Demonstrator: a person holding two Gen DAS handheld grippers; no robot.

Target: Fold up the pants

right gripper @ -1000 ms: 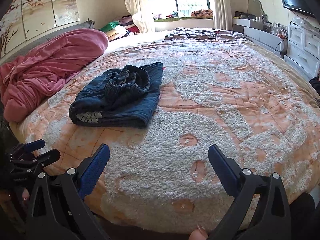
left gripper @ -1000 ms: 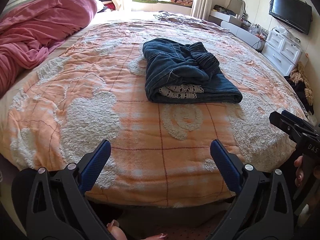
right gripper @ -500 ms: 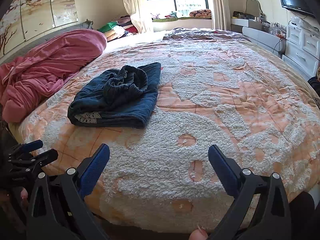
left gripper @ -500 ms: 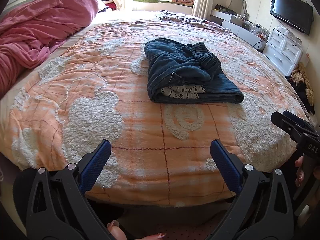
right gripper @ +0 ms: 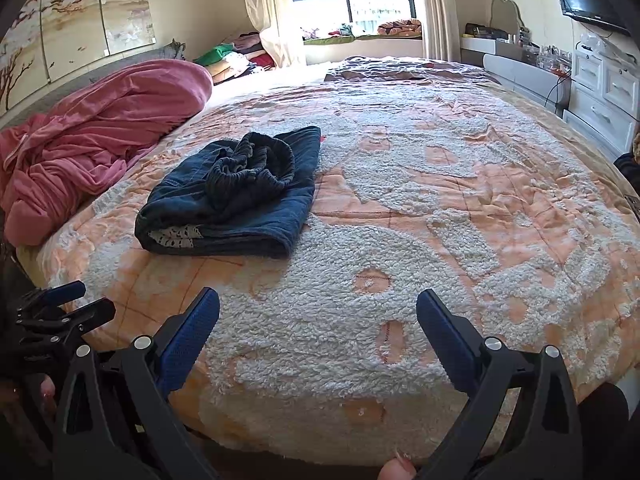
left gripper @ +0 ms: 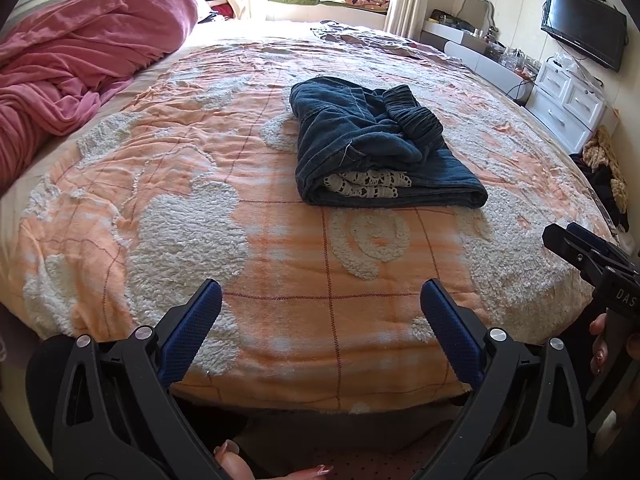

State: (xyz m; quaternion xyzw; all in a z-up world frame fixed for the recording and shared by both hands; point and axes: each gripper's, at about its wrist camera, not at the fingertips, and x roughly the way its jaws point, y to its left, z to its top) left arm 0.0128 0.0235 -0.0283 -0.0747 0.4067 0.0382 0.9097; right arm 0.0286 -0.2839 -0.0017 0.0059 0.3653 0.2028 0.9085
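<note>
The pants (left gripper: pixel 380 148) lie folded in a dark blue bundle on the bed (left gripper: pixel 280 264), on its orange-and-white blanket, with a lace hem showing at the near edge and a ribbed waistband bunched on top. Their position and shape match the earlier frames; nothing on the bed has moved. The left hand-held gripper (left gripper: pixel 321 308) hangs at the near edge of the bed, jaws spread wide, holding nothing, well apart from the pants. The right hand-held gripper (right gripper: pixel 318 320) is likewise wide open and empty, near the bed's edge. Both views have shifted only slightly since a second ago. A pink duvet (right gripper: pixel 100 136) lies heaped along the bed's left side.
</note>
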